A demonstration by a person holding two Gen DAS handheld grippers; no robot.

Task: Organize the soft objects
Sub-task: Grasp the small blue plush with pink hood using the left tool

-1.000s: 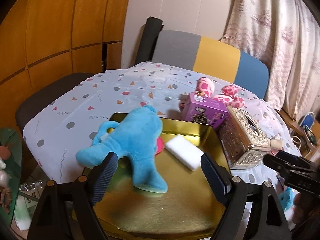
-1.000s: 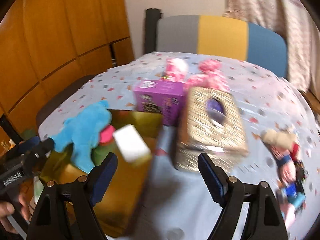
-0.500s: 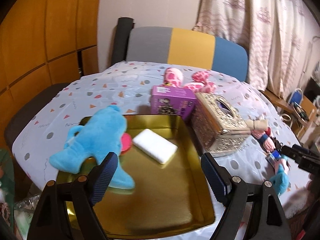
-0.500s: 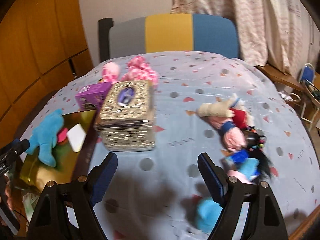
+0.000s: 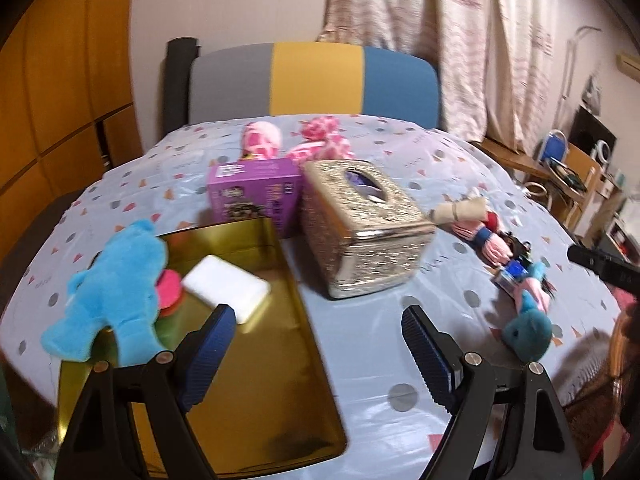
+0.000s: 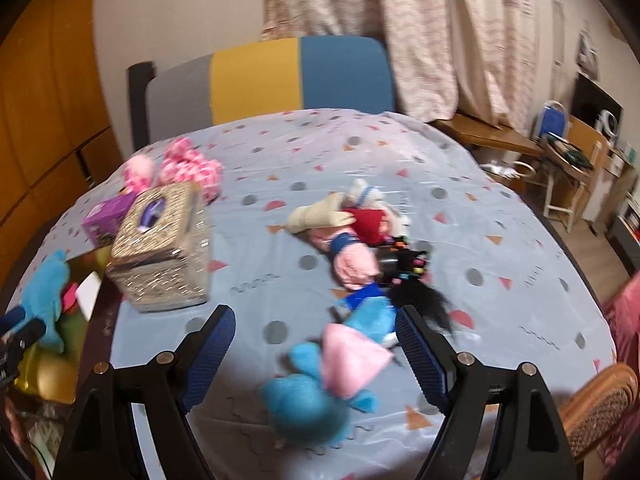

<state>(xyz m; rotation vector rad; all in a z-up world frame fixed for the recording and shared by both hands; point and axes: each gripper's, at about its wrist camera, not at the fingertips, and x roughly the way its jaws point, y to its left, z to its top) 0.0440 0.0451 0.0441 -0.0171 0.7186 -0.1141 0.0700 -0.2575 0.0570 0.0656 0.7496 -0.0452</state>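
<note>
While both grippers are hanging wide open and empty, the right gripper [image 6: 316, 344] is hovering over a blue-and-pink plush toy [image 6: 328, 380] on the tablecloth [image 6: 500, 280]; the left gripper [image 5: 316, 340] is hovering beside the gold tray [image 5: 256, 400], where a blue plush [image 5: 116, 292] is lying.

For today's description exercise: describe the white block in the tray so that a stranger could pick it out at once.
Start at the gold tray near the table's left edge, in front of the purple box. The white block lies flat inside it, beside the blue plush. It is the only plain white, rectangular thing there; its neighbours are brightly coloured.
</note>
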